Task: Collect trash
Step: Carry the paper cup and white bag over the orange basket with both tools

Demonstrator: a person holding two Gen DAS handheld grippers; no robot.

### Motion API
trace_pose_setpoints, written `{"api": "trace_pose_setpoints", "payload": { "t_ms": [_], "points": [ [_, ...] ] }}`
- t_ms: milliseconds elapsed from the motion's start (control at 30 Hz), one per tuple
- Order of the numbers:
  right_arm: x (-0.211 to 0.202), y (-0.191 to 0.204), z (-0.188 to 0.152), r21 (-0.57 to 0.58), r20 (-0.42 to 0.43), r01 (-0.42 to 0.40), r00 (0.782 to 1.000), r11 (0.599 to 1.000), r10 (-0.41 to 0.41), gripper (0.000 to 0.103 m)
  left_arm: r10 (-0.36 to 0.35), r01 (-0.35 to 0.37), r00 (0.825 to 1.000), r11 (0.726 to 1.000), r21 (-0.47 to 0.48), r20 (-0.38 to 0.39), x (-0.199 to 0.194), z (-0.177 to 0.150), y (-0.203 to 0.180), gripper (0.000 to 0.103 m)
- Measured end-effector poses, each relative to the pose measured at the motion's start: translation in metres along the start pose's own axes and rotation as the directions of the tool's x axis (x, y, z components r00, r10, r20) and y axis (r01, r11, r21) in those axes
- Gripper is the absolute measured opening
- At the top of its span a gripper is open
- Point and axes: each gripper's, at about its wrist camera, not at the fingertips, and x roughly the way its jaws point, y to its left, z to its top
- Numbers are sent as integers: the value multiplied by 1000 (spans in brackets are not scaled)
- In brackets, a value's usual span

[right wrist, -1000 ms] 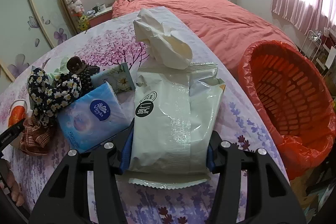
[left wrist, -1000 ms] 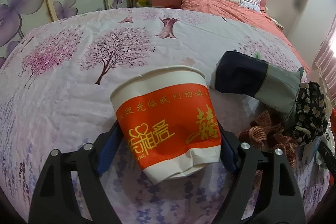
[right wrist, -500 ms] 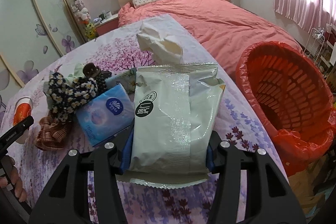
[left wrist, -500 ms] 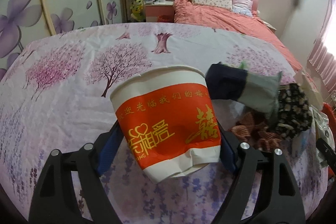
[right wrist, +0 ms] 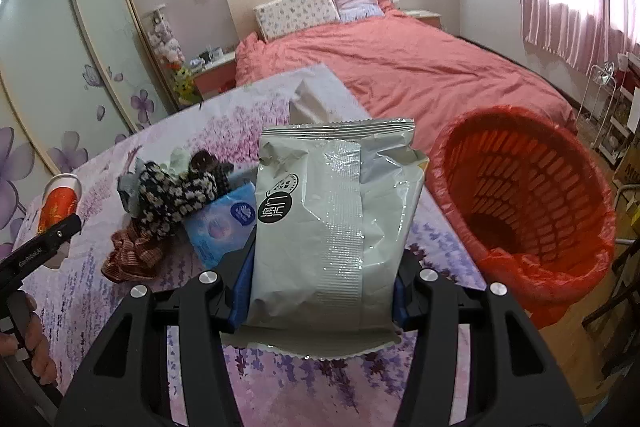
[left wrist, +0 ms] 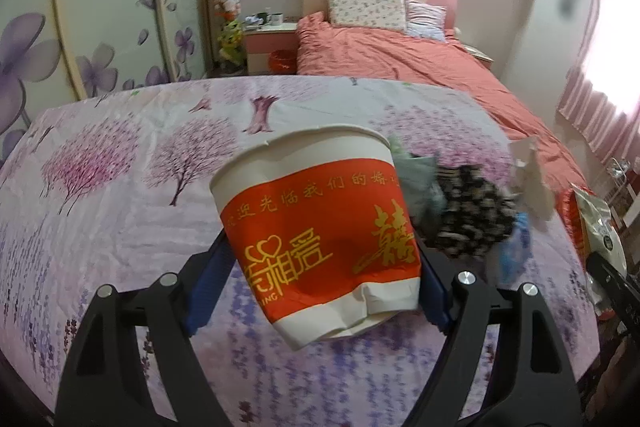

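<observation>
Where the paper cup (left wrist: 320,239) is seen from the left wrist, it is clamped between the blue pads of the left gripper (left wrist: 316,279), tilted, with its open rim turned away from the camera and its crumpled base nearest the jaws. It is held clear above the floral bedspread (left wrist: 120,195). Just to the right of the cup, a blurred heap of fabric (left wrist: 468,211) and a crumpled tissue (left wrist: 532,183) are seen on the bedspread.

From the right wrist, the silver snack bag (right wrist: 332,227) is seen gripped upright between the pads of the right gripper (right wrist: 320,287), its serrated lower edge hanging below the jaws and its sealed top edge pointing away. Immediately left of the bag a blue tissue pack (right wrist: 224,227) lies on the bedspread, partly under the fabric heap. To the right of the bag, beside the bed and apart from it, an orange basket (right wrist: 528,211) lined with a red bag is seen, its mouth tipped toward the camera. At the left edge the cup and the left gripper's finger are visible, with a hand (right wrist: 32,347) below them.
</observation>
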Motion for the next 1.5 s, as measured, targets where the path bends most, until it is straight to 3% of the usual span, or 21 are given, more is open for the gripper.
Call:
{"api": "trace_pose_setpoints", "payload": {
  "t_ms": [267,600,800,1033,1300,1500],
  "points": [
    [-16,-11,6,11,52,4,999,1000,-5,53,-72,70,997,995,70,26,-20,3,-40,79],
    [-28,-59,9,64,80,75,994,995,-80,53,-190,185,982,967,176,13,-24,0,-118,79],
    [-33,-100,14,105,96,123,987,987,-133,53,-284,283,958,928,243,-34,-13,-3,-182,79],
    [-37,-146,21,179,114,151,978,972,-173,53,-374,380,924,863,331,-86,4,-8,-271,79],
    [-27,-184,28,240,121,165,973,957,-198,53,-405,426,903,799,424,-143,30,-24,-350,79],
    [-18,-200,26,254,115,153,976,955,-187,53,-409,441,896,778,447,-171,48,-29,-377,79]
  ]
}}
